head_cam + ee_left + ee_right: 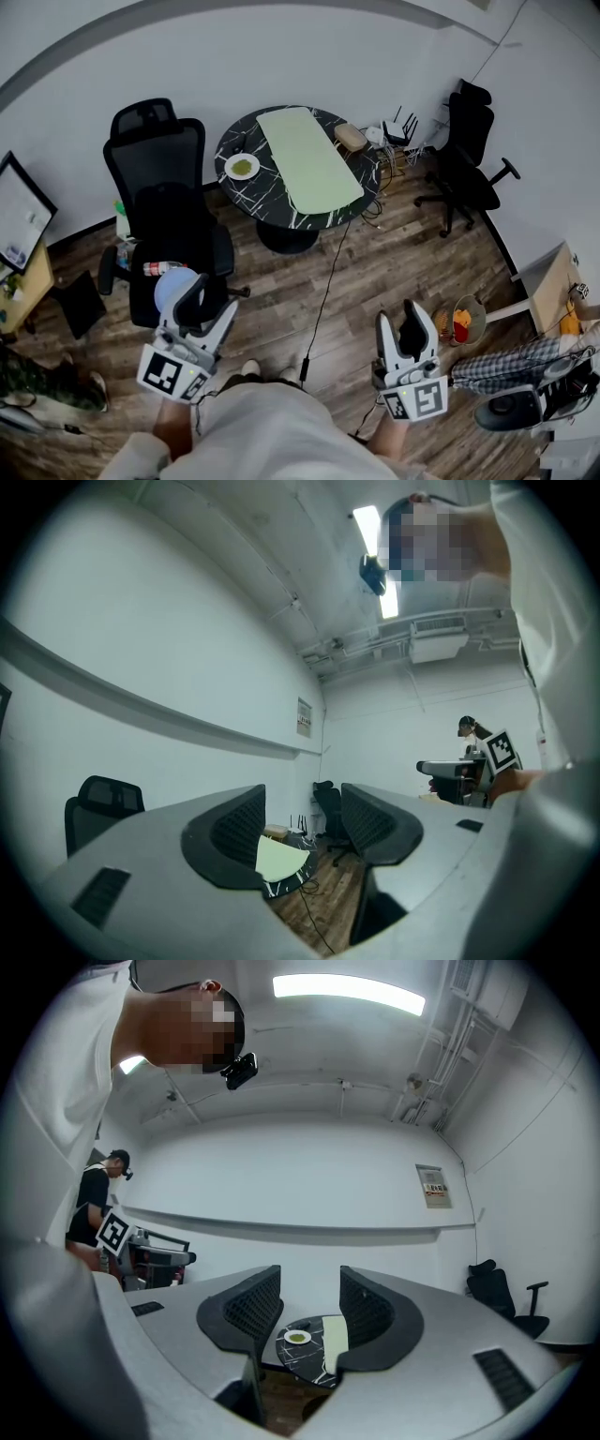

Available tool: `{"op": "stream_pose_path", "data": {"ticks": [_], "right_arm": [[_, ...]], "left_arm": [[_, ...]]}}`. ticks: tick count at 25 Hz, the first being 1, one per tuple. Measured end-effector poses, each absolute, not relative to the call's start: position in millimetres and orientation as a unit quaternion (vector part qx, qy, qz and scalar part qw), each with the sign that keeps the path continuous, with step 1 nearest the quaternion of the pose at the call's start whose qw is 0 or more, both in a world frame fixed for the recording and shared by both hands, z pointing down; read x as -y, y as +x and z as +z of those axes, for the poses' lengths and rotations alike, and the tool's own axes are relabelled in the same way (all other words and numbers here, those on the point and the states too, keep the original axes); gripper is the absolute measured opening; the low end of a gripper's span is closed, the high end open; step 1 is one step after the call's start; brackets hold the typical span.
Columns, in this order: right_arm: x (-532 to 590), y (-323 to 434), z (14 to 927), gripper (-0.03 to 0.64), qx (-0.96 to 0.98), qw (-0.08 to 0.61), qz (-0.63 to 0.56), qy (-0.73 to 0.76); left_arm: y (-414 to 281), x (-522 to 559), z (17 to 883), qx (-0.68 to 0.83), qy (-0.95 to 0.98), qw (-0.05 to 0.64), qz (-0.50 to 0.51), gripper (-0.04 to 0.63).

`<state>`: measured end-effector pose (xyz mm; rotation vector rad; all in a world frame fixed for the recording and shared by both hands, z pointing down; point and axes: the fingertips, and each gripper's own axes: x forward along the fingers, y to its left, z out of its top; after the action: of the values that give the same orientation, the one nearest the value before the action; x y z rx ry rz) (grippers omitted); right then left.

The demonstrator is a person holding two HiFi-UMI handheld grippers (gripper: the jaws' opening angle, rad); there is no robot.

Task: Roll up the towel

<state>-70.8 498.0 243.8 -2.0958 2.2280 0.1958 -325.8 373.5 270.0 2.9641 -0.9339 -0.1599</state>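
Two grippers are in my hands, and neither holds anything: the left gripper [204, 302] and the right gripper [410, 330] both have their jaws apart with only air between them. The pale green towel [309, 159] lies flat and unrolled on the round black marble table [234, 139], well away from me across the wood floor [375, 272]. A white plate [242, 167] sits just beside the towel's left edge.

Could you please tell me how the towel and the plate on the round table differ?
The towel is long, pale green and spread flat; the plate is small, round and white. The towel lies bare, while the plate holds something greenish. Both rest on the dark veined table.
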Motion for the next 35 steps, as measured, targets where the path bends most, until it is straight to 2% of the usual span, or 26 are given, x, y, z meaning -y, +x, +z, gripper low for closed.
{"op": "stream_pose_path", "data": {"ticks": [10, 35], "right_arm": [[-492.0, -55.3, 250.3, 0.272, -0.732, 0.018, 0.072, -0.678], [-481.8, 29.0, 265.4, 0.299, -0.735, 0.027, 0.07, -0.674]], "left_arm": [[-320.5, -366.1, 267.4, 0.342, 0.938, 0.0, -0.051, 0.333], [-258.7, -360.8, 275.0, 0.372, 0.928, -0.007, -0.033, 0.334]]}}
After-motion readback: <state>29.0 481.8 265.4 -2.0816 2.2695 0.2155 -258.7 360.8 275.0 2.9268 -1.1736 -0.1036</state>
